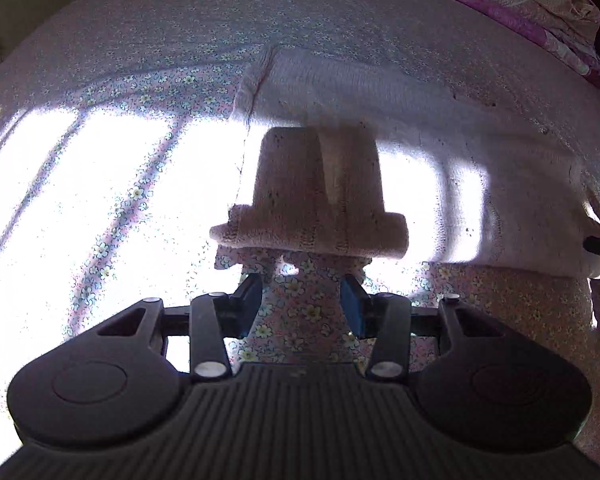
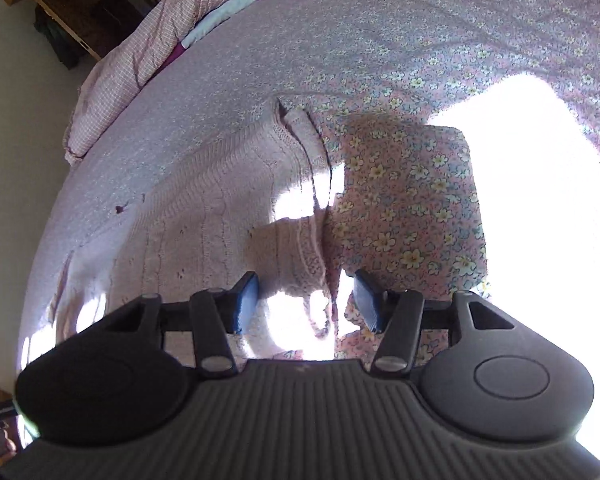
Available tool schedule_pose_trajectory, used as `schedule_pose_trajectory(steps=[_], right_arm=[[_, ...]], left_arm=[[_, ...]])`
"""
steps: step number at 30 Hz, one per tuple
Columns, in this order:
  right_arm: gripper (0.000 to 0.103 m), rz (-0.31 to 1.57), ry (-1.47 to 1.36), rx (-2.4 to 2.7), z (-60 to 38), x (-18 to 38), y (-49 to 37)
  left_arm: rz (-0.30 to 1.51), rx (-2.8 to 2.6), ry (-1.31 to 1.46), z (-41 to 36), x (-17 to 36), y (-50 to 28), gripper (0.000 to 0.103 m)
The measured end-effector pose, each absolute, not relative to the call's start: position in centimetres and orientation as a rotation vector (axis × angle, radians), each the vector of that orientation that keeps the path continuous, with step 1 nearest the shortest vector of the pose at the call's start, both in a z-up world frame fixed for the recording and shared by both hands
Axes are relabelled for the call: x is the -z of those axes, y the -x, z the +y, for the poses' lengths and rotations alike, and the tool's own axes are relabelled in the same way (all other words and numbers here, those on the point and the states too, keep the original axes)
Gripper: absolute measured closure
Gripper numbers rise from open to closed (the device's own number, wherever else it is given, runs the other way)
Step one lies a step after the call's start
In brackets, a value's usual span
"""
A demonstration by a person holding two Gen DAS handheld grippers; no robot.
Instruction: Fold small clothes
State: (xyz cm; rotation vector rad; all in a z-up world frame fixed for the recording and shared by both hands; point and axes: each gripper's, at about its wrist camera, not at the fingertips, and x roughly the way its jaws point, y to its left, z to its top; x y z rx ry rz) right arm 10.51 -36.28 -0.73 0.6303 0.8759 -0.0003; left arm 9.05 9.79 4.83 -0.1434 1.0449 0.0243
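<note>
Currently, both the left hand-held gripper and right hand-held gripper are spread, empty, over the bed. Pink knit garment lies flat toward 12 o'clock; closing may snag the floral sheet, dragging the fold.

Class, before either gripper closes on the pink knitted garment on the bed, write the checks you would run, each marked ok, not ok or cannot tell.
1. Left gripper open: ok.
2. Right gripper open: ok.
3. Garment lies on the flowered sheet: ok.
4. Garment edge between right gripper's fingers: ok.
5. Rolled edge between left gripper's fingers: not ok, it sits ahead of them.
6. Sun glare hides part of the garment: not ok.
</note>
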Motion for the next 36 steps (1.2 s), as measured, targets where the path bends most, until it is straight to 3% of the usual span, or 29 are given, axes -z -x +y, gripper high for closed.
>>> schedule_pose_trajectory(steps=[8,18,33,35,36], right_arm=[[0.050,0.855,-0.793,-0.036,-36.6,2.8,-10.2],[0.049,0.912,-0.572,0.035,-34.6,0.9,-10.1],[0.046,1.031,-0.658,-0.168,-35.7,1.8,-14.3],[0.048,1.018,-0.674,-0.187,-35.7,1.7,-14.3],[0.059,1.015,-0.689,-0.213,-35.6,1.7,-14.2]], left_arm=[[1.068,-0.076,0.154,9.8,-4.4,-8.7,0.052],[1.099,-0.088,0.136,9.5,-3.4,-8.8,0.052],[1.099,-0.089,0.099,8.5,-2.3,-8.9,0.048],[1.101,-0.082,0.098,8.5,-2.3,-8.9,0.048],[1.103,-0.081,0.100,8.6,-2.4,-8.8,0.048]])
